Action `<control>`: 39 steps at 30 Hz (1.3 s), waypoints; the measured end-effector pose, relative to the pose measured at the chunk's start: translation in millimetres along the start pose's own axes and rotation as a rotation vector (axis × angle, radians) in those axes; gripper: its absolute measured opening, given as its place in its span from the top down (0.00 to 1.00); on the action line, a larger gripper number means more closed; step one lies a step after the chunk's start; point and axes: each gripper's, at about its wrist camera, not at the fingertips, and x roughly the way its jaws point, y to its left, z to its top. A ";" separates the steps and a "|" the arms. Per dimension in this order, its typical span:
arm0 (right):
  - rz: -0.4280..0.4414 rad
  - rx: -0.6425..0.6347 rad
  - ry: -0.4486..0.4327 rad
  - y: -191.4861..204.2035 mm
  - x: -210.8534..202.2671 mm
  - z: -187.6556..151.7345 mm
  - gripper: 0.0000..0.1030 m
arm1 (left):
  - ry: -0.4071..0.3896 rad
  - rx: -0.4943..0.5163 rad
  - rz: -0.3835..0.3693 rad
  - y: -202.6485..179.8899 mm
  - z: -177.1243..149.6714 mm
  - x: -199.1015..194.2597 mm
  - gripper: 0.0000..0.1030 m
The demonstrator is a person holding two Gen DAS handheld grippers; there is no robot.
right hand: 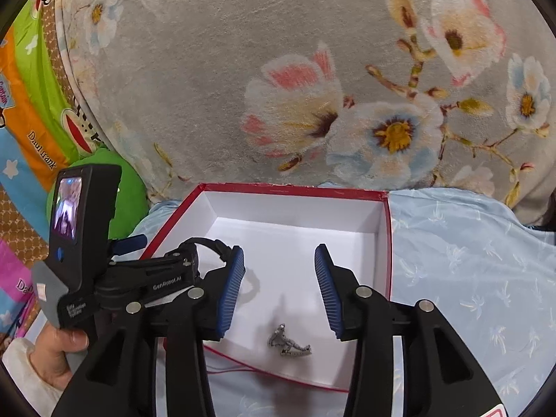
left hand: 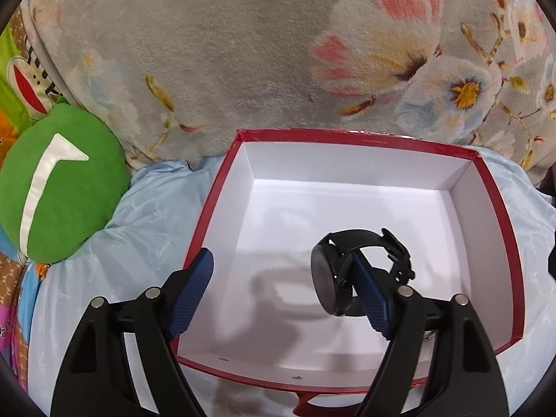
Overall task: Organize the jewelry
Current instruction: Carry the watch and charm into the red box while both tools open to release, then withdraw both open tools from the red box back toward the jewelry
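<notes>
Blue-padded fingers of the left gripper stand wide apart over the red box. A black watch hangs looped around the right-hand finger rather than pinched between the pads, its round face turned into the gap, above the box's white floor near the right wall. The right gripper stands with its fingers parted about halfway and nothing between them. Below that gap a small silver piece of jewelry lies on the box floor, close to the near edge. In the right wrist view a person's hand grips the left gripper's handle at the box's left side.

Around the box lies a pale blue bedsheet with a faint leaf print. Against the far edge of the box rises a grey plush blanket printed with large pink, white and blue flowers. A round green cushion with a white stripe sits to the left, beside bright cartoon-print fabric.
</notes>
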 end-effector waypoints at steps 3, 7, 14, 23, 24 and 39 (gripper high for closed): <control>-0.005 0.000 -0.001 -0.3 -3.2 -5.9 0.51 | 0.037 0.011 0.031 -1.5 3.7 3.8 0.14; -0.023 -0.019 0.008 1.9 -5.3 -15.0 0.47 | 0.262 0.162 0.145 -14.0 2.9 36.4 0.06; -0.046 -0.034 0.022 2.3 -7.9 -30.7 0.45 | 0.191 0.125 0.085 -4.0 7.0 0.2 0.09; -0.054 0.022 0.039 -10.8 -48.5 -50.7 0.42 | 0.051 0.041 0.013 15.5 -28.4 -67.4 0.09; -0.054 0.030 0.038 -12.3 -56.2 -54.3 0.41 | 0.038 0.035 0.013 19.4 -37.9 -75.0 0.09; -0.195 0.046 0.187 -31.0 -135.4 -181.5 0.43 | 0.029 -0.040 0.001 56.1 -175.1 -147.4 0.09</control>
